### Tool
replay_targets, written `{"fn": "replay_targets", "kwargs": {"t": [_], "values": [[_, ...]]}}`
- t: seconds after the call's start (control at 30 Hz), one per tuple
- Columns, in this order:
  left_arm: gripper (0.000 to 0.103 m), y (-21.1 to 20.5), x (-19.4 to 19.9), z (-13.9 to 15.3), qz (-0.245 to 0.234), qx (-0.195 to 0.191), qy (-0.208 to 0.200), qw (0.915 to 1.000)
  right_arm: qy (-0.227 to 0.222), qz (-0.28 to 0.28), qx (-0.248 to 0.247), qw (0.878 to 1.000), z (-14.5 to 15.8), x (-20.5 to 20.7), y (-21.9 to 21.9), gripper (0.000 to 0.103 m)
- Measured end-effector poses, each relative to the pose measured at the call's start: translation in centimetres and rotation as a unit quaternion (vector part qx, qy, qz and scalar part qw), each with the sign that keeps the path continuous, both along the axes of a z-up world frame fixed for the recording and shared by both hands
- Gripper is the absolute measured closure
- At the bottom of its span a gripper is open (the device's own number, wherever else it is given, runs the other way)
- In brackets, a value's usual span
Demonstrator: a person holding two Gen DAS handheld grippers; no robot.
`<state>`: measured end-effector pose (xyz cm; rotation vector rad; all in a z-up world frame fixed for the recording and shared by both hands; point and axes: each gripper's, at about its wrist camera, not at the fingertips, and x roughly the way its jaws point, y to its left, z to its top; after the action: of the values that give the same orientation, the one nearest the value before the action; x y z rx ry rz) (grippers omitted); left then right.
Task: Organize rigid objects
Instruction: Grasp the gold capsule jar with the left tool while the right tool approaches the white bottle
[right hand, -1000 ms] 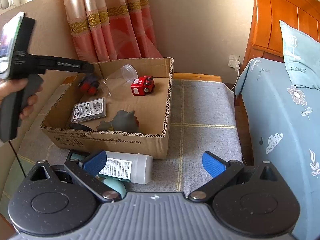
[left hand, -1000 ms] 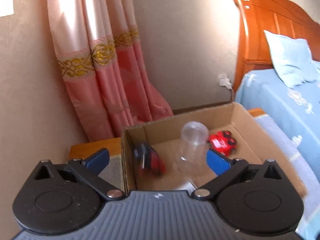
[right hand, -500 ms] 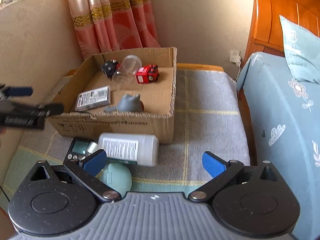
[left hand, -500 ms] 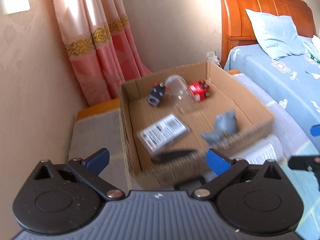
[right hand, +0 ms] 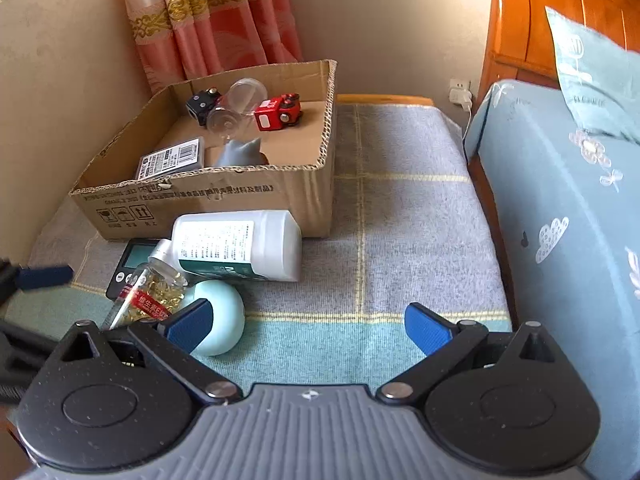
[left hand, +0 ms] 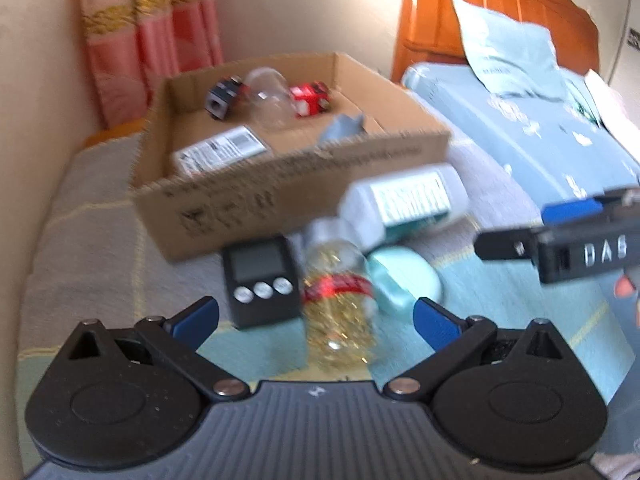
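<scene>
A cardboard box (right hand: 224,196) (left hand: 280,196) on a checked blanket holds a red toy car (right hand: 278,114), a black toy car (right hand: 202,105), a clear cup (right hand: 236,110), a flat labelled case (right hand: 172,158) and a grey figure (right hand: 242,152). In front of it lie a white bottle (right hand: 240,244) (left hand: 404,200), a capsule bottle (left hand: 340,300) (right hand: 156,292), a black digital timer (left hand: 262,280) and a pale green round object (right hand: 220,320). My left gripper (left hand: 316,318) is open above the capsule bottle. My right gripper (right hand: 308,326) is open and empty, right of the pile.
A bed (right hand: 560,200) with blue sheet, pillow (right hand: 592,68) and wooden headboard (right hand: 532,28) borders the right. Pink curtains (right hand: 208,20) and the wall stand behind the box. Bare blanket (right hand: 400,200) lies right of the box. The right gripper's body (left hand: 580,240) shows in the left wrist view.
My left gripper pulled back out of the box and dropped toward the loose pile in front. The right gripper lowered and moved closer to the blanket.
</scene>
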<state>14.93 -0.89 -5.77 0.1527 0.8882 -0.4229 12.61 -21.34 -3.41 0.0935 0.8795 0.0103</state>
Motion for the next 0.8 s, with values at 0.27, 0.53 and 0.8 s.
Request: {"fn": "replay_targets", "kwargs": {"t": [0.27,0.53,0.8], "values": [[0.001,0.7,-0.3,-2.0,0.020,0.031,0.012,0.9992,0.008,0.010,0.000,1.000,-0.8,0.4,0.4,0.000],[0.001,3.9,-0.5,-2.5,0.050,0.007,0.024,0.9984,0.014,0.017,-0.006,1.000,-1.1,1.1,1.3,0.000],[0.001,5.7,-0.4,-2.1,0.090,0.012,0.019,0.9957,-0.027,0.044,-0.029,0.998,1.1,2.4,3.5,0.000]]}}
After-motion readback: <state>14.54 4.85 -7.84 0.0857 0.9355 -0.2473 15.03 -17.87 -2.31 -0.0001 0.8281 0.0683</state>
